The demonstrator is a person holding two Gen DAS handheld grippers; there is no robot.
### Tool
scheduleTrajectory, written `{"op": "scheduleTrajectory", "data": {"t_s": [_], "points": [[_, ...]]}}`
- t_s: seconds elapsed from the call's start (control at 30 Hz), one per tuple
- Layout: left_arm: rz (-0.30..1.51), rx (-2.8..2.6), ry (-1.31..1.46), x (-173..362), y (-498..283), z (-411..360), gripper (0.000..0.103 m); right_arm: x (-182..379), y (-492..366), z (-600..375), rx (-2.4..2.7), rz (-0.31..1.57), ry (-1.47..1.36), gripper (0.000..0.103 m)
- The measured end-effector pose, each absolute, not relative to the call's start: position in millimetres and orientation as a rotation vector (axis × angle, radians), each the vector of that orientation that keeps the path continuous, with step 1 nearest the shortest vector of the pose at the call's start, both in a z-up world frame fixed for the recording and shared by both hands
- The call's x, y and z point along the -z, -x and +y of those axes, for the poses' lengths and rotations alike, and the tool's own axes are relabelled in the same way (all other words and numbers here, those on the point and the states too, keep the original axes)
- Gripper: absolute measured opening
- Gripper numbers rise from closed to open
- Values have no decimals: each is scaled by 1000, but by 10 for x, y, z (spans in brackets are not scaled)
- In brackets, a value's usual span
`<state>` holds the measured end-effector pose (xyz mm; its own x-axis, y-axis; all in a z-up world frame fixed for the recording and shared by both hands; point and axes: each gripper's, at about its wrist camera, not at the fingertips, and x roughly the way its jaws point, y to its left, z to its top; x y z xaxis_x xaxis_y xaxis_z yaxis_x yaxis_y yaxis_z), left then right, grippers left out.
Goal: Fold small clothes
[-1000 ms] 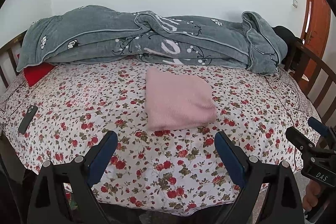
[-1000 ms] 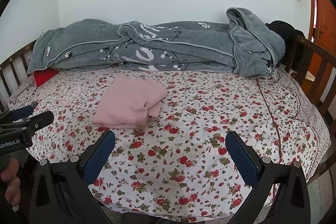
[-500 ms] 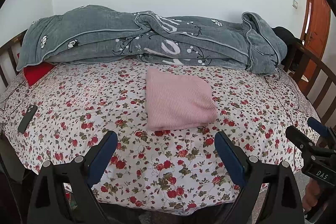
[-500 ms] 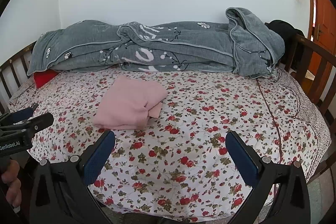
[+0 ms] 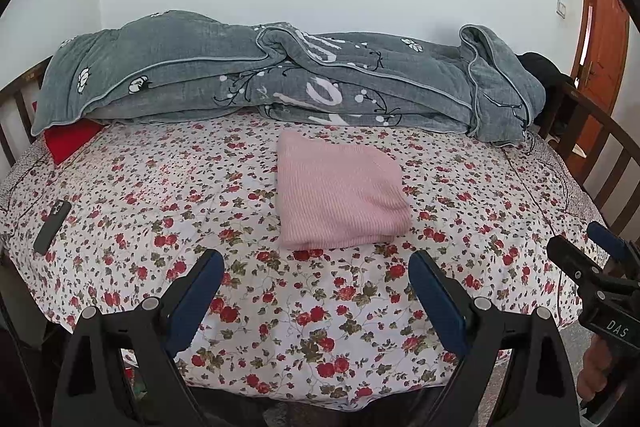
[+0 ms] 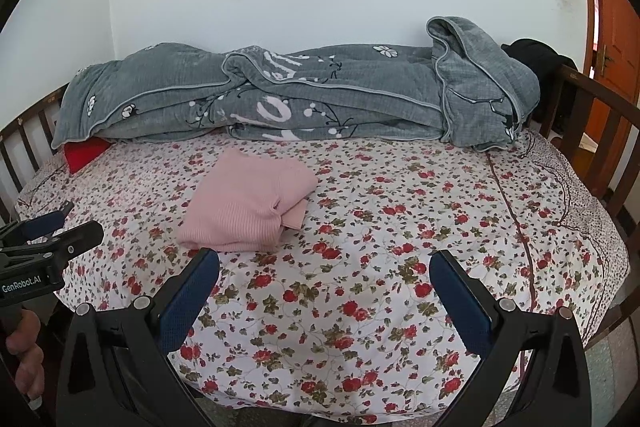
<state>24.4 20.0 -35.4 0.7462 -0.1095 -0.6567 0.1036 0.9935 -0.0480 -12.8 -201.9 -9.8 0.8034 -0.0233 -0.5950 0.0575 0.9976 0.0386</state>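
A pink knitted garment [image 5: 340,193] lies folded into a compact rectangle in the middle of the floral bed sheet [image 5: 304,311]. In the right wrist view the pink garment [image 6: 250,201] shows a small flap sticking out at its right side. My left gripper [image 5: 316,291] is open above the bed's near edge, short of the garment, with nothing between its blue pads. My right gripper [image 6: 324,291] is also open and empty, off to the garment's right and nearer to me. Each gripper appears at the edge of the other's view, held by a hand.
A rumpled grey quilt [image 5: 280,83] runs along the far side against the white wall. A red cushion [image 5: 70,139] peeks out at the far left. A dark phone [image 5: 52,227] lies at the sheet's left edge. Wooden rails [image 5: 608,163] flank the bed; an orange door [image 5: 604,39] stands at right.
Both views have drifted very slightly; the garment sits a touch lower in the right wrist view. The garment itself and both open grippers are unchanged.
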Motion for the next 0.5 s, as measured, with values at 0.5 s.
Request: {"op": "scheduleTrajectory", "data": {"t_s": [0.5], "points": [[718, 121, 15, 318, -244, 199, 94, 103, 139, -2003, 47, 635, -60, 103]]}}
